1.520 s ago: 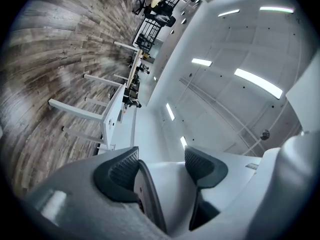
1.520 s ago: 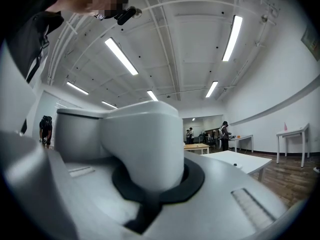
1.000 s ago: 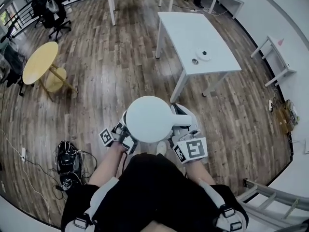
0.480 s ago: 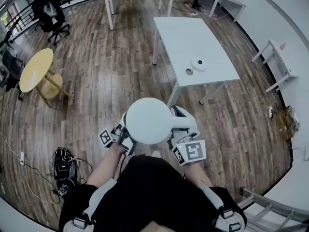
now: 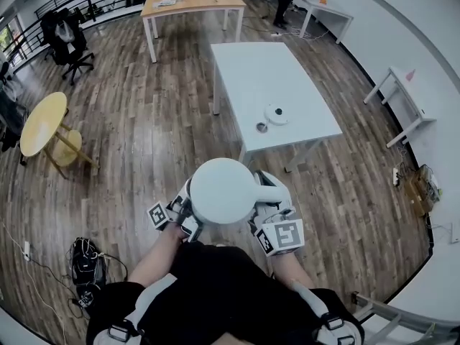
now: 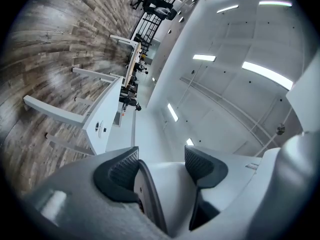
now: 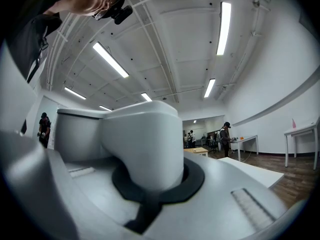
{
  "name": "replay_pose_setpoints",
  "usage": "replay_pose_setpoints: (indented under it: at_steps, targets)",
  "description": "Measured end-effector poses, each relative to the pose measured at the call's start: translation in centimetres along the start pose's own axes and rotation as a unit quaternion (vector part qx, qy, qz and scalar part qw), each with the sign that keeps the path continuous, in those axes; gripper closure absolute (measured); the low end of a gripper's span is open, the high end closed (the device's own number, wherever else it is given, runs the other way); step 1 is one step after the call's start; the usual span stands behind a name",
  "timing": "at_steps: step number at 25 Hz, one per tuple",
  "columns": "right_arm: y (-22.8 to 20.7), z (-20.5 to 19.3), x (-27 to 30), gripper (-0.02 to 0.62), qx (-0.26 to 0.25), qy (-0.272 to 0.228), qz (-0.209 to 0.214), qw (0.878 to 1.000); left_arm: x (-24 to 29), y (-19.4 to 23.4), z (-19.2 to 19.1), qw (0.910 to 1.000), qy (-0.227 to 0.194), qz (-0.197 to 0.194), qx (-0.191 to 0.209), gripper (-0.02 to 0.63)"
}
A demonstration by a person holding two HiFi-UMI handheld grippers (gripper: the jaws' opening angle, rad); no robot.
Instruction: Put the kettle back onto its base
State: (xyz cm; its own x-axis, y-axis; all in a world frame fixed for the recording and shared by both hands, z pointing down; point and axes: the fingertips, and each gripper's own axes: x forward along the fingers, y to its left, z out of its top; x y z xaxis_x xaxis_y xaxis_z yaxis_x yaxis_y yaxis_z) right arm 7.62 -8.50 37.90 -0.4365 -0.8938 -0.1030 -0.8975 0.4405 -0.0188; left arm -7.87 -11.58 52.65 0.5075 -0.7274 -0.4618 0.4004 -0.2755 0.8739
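Observation:
I carry a white kettle (image 5: 221, 191) in front of me at waist height, above the wooden floor. In the head view my left gripper (image 5: 183, 214) is at its left side. In the left gripper view the gripper (image 6: 162, 169) has the kettle's white wall (image 6: 170, 189) filling the gap between its black pads (image 6: 120, 171). My right gripper (image 5: 269, 207) is shut on the kettle's handle (image 7: 142, 144), black pads wrapped round it. The round white base (image 5: 277, 114) lies near the close end of a white table (image 5: 251, 70) ahead of me.
A small dark-centred object (image 5: 261, 127) lies beside the base. A wooden-topped table (image 5: 190, 2) stands farther back, a round yellow table (image 5: 43, 121) at left, office chairs (image 5: 61, 31) beyond it. Cables (image 5: 85, 272) lie on the floor at lower left. A white side table (image 5: 402, 95) stands against the right wall.
The white table with the base has come nearer and lower in the head view as I walk toward it. Kettle and both grippers keep the same hold.

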Motion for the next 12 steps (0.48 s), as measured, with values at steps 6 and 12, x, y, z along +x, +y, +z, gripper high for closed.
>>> replay_pose_setpoints:
  at_steps: [6,12]
  targets:
    - [-1.9,-1.1,0.3,0.591,0.007,0.002,-0.022,1.0,1.5,1.8,0.1,0.9998,0.019,0.011,-0.006,0.319]
    - [-4.7,-1.5,2.3,0.589,-0.004,0.008,-0.052,0.999,5.1,4.4,1.1,0.9986,0.043,0.016,-0.028,0.319]
